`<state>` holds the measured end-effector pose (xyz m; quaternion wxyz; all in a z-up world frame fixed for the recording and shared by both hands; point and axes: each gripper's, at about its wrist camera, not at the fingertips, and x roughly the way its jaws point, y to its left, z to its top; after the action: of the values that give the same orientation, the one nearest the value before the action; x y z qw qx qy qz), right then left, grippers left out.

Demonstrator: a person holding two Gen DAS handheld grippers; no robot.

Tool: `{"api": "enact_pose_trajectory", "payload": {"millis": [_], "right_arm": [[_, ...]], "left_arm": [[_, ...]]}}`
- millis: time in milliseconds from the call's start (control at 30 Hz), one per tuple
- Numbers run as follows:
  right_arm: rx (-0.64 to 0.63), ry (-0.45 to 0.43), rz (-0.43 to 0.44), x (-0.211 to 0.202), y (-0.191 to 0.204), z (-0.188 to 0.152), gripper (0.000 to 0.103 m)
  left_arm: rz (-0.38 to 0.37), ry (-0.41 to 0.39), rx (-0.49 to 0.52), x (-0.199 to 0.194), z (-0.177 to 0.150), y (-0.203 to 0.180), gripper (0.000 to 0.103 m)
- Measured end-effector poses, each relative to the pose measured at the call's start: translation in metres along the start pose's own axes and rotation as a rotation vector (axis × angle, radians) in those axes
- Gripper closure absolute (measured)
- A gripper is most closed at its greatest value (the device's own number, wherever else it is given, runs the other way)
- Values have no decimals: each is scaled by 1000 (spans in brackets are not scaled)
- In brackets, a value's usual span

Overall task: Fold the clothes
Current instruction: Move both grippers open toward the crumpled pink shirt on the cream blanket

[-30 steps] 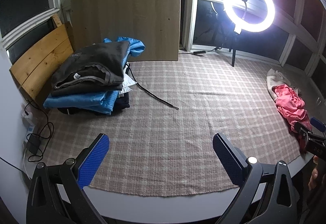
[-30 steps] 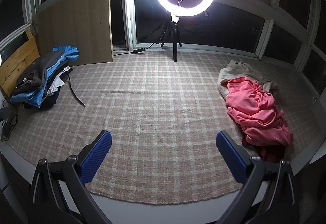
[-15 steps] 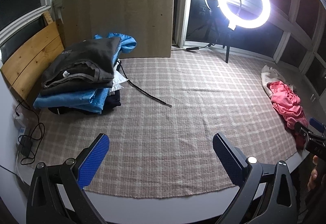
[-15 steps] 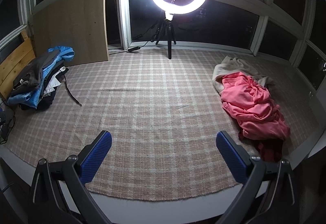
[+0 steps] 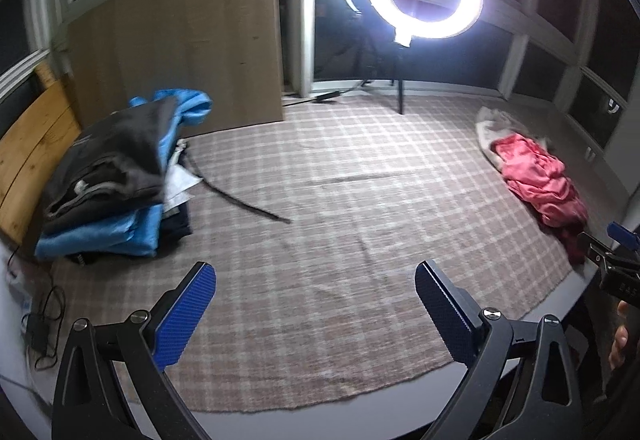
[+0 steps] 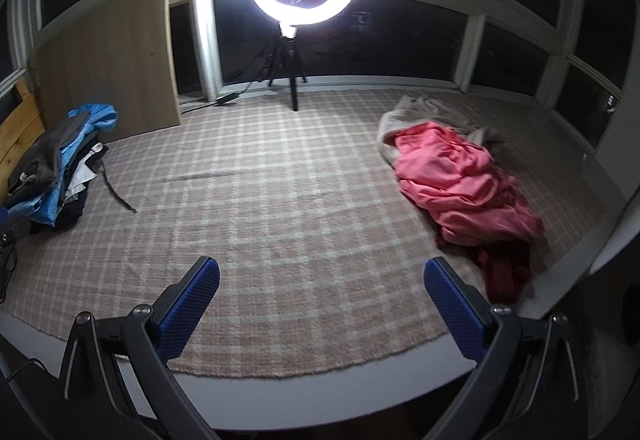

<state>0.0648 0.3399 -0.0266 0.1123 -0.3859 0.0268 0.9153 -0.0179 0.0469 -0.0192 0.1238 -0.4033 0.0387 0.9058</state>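
Both grippers, left gripper [image 5: 315,294] and right gripper [image 6: 322,290], hang spread wide and empty over the tabletop's near edge; crumpled pink garment [image 6: 460,179] sits by the right edge atop other clothes, so a grab risks snagging several layers.

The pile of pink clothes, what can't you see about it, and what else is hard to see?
- Pink garment: right wrist view, crumpled and blurred; its type is unclear.
- Beige cloth: mostly hidden under it.
- Dark red cloth: in shadow at the table edge.
- Stack of folded clothes: left wrist view, blurred; lower layers are hidden.
- Right claw: cut off by the frame edge.
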Motion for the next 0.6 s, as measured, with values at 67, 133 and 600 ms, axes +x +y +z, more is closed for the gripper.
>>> {"api": "enact_pose_trajectory", "payload": {"millis": [67, 133, 600], "right_arm": [[15, -1, -16, -3, -7, -3, 0], [30, -3, -31, -5, -15, -5, 0], [118, -10, -101, -4, -85, -11, 0]], "left_arm": [[-21, 0, 20, 3, 3, -10, 3], [-42, 0, 40, 6, 6, -20, 3], [-152, 23, 149, 36, 32, -97, 3]]}}
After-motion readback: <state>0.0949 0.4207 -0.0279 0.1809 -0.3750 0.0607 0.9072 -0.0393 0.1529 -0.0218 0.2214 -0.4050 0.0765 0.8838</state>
